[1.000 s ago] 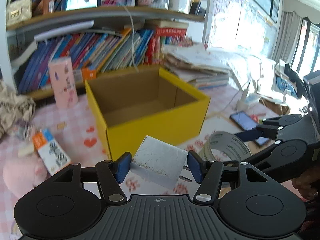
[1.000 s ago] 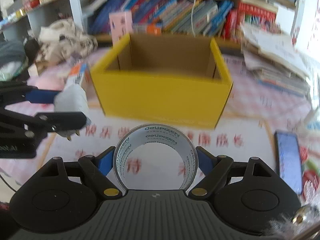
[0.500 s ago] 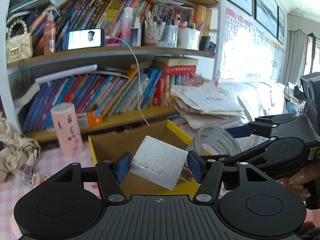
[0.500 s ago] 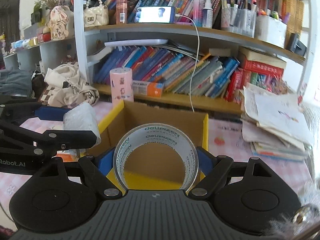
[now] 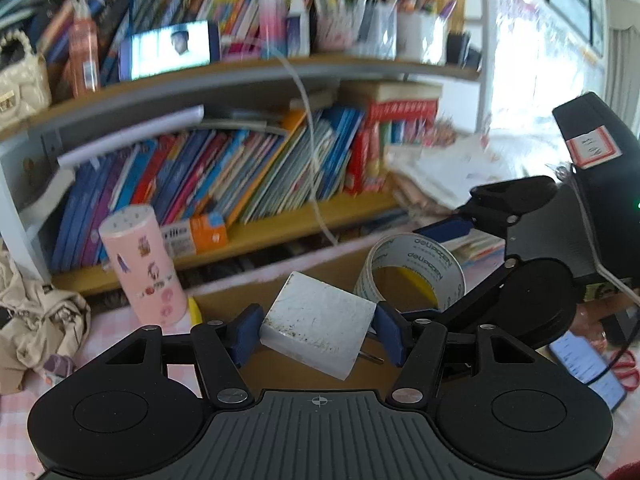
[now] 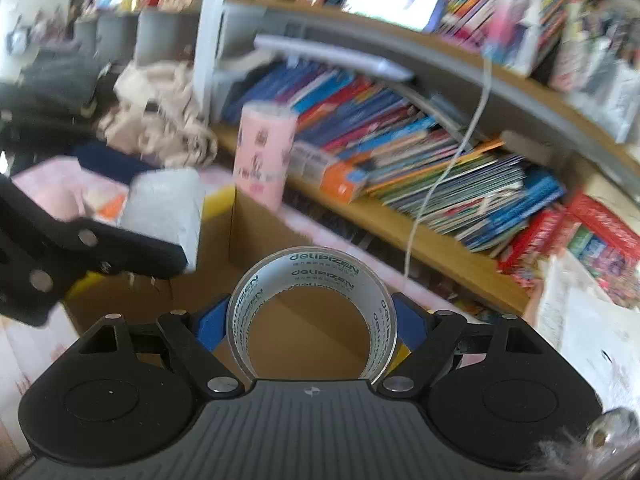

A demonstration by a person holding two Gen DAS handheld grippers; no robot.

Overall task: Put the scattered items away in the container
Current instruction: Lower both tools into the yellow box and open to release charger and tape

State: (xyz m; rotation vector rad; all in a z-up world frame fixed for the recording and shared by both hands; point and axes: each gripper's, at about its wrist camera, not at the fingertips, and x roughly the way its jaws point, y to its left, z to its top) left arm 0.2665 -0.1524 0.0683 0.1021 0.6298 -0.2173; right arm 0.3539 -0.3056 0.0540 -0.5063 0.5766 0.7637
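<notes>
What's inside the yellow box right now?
The yellow box shows only bare brown cardboard inside. The tape roll and white block hang above it, gripped. Both grippers cover much of its floor, so things could hide there.

White block (image 5: 316, 322), speckled with brown-black flecks. Tape roll (image 6: 312, 312): pale grey, repeated dark teal lettering. Box (image 6: 224, 208): yellow outside, plain brown card inside. Left claw (image 5: 316, 334) and right claw (image 6: 312, 322): black bodies, blue pads. Tube (image 5: 142, 264): pink, small cartoon stickers, white dotted lid. Bench (image 5: 100, 324): pink-and-white check cloth.
</notes>
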